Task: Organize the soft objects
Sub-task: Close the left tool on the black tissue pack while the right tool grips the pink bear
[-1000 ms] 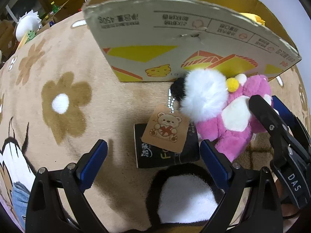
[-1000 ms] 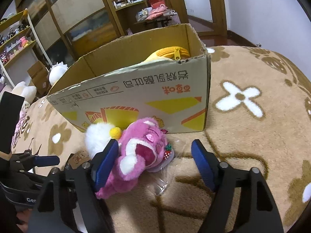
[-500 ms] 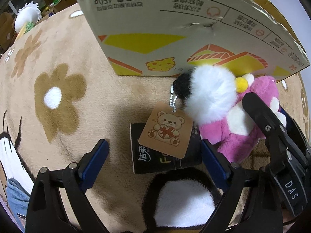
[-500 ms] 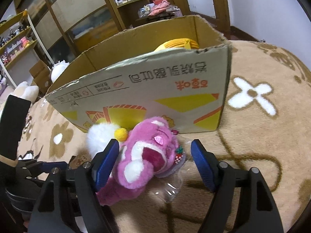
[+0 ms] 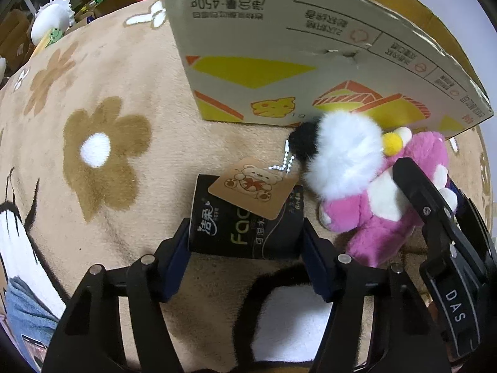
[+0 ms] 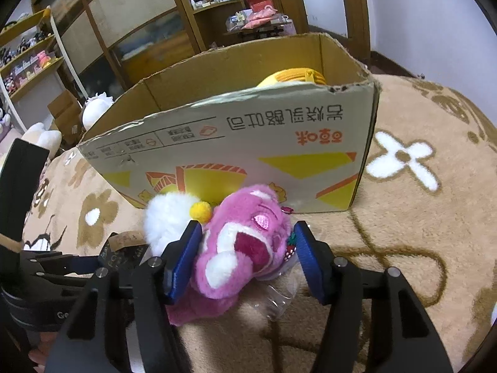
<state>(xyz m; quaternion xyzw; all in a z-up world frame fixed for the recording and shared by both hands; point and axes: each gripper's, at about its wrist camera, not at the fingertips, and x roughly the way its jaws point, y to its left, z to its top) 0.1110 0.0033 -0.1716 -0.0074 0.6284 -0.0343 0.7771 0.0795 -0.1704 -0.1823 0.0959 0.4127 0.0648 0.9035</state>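
A black tissue pack (image 5: 245,220) lies on the flower-patterned blanket (image 5: 93,155), and my left gripper (image 5: 245,248) is shut on its sides. A white pom-pom keychain (image 5: 344,158) with a brown bear tag (image 5: 253,188) rests on the pack's far edge. A pink plush bear (image 6: 242,245) lies in front of the cardboard box (image 6: 248,143), and my right gripper (image 6: 245,258) is shut on its head. The pink plush also shows in the left wrist view (image 5: 382,223). A yellow zip pouch (image 6: 295,77) sits inside the box.
Clear plastic wrapping (image 6: 276,298) lies under the pink plush. A white plush (image 5: 51,21) sits beyond the blanket at far left. Wooden shelves (image 6: 124,31) with goods stand behind the box. The blanket continues to the right of the box (image 6: 435,202).
Both grippers moved forward and closed: the left onto the black tissue pack, the right onto the pink plush bear. Both were open one second ago.
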